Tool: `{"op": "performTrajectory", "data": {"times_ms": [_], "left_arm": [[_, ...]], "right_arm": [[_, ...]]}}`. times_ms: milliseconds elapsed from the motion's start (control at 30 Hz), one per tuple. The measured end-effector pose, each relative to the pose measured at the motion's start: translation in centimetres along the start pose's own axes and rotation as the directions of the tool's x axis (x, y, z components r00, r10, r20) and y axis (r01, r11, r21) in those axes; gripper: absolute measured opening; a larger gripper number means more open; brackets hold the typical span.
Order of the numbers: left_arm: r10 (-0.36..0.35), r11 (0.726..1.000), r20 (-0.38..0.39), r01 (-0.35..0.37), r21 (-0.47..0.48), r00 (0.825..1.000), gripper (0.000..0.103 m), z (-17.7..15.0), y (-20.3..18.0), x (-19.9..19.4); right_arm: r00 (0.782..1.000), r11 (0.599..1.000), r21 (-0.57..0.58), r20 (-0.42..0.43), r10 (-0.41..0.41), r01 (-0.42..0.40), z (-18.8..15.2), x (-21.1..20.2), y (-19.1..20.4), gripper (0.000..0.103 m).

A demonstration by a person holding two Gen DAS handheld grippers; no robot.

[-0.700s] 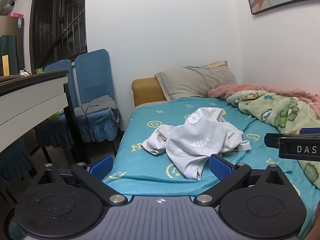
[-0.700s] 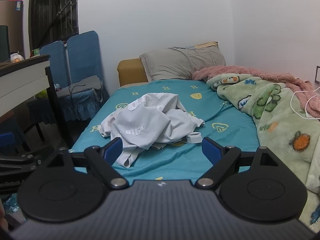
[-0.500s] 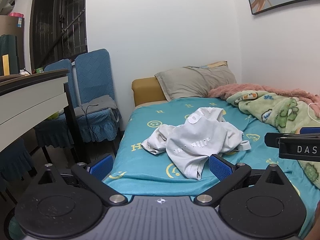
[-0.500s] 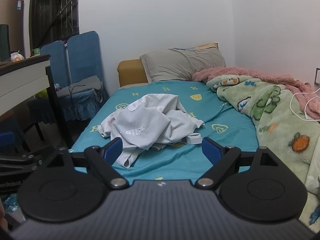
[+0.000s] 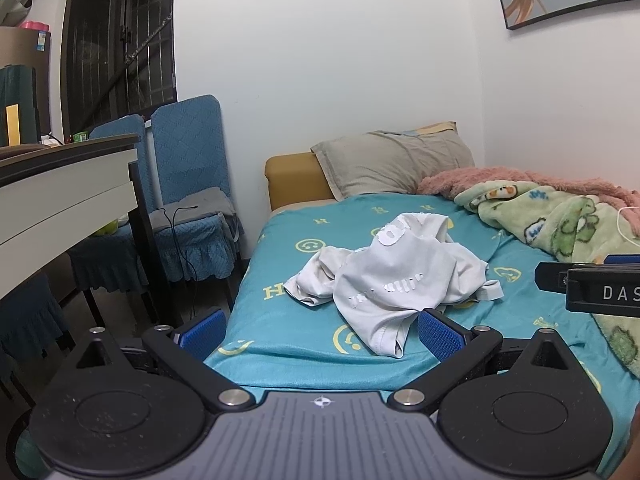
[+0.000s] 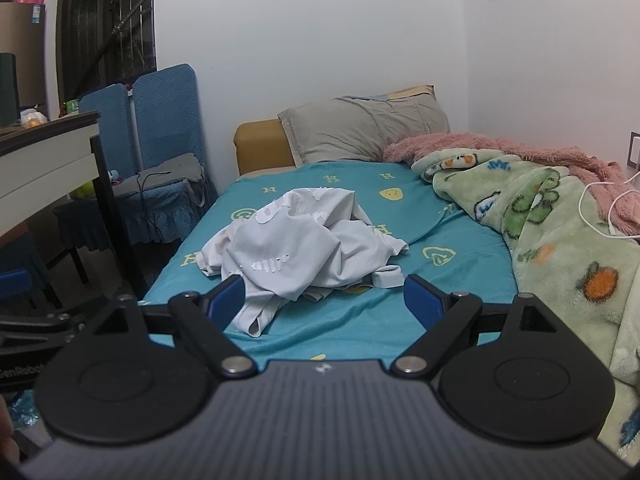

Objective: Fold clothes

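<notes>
A crumpled white cotton garment (image 5: 394, 276) lies heaped mid-bed on the teal smiley-print sheet (image 5: 520, 308), with no clear long axis and one hem trailing toward you. Your left tool (image 5: 320, 330) and right tool (image 6: 324, 294) hover short of it, wide open and empty; spreading it flat looks next.

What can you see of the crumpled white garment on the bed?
The crumpled white garment is thin, soft-looking cloth, heaped unfolded in the middle of the teal smiley-print bedsheet. White raised lettering shows across one panel and near its top. A hemmed end trails toward the bed's near edge; a cuff-like band sticks out on the blanket side. Only the sheet touches it.
</notes>
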State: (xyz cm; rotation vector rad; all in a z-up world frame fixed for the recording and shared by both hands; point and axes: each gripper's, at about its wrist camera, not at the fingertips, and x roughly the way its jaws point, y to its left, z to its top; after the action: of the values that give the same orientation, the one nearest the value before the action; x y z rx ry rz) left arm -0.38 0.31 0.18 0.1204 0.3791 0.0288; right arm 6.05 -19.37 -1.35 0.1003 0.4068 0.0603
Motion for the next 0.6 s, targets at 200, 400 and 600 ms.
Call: {"op": "performTrajectory", "data": {"times_ms": [200,400,600], "left_arm": [[0.001,1.000,0.001,-0.001,-0.026,1.000,0.103,0.14,0.44,0.11],[-0.012,0.999,-0.001,0.012,-0.043,1.000,0.103,0.18,0.71,0.19],[-0.025,0.998,-0.007,0.025,-0.051,1.000,0.103,0.04,0.66,0.54]], "right_arm": [[1.000,1.000,-0.001,-0.011,0.012,-0.013,-0.23,-0.01,0.24,0.088],[0.999,0.999,-0.006,-0.007,0.031,-0.031,-0.19,-0.10,0.35,0.088],[0.999,0.999,-0.015,0.015,0.049,-0.048,-0.19,-0.41,0.44,0.088]]}}
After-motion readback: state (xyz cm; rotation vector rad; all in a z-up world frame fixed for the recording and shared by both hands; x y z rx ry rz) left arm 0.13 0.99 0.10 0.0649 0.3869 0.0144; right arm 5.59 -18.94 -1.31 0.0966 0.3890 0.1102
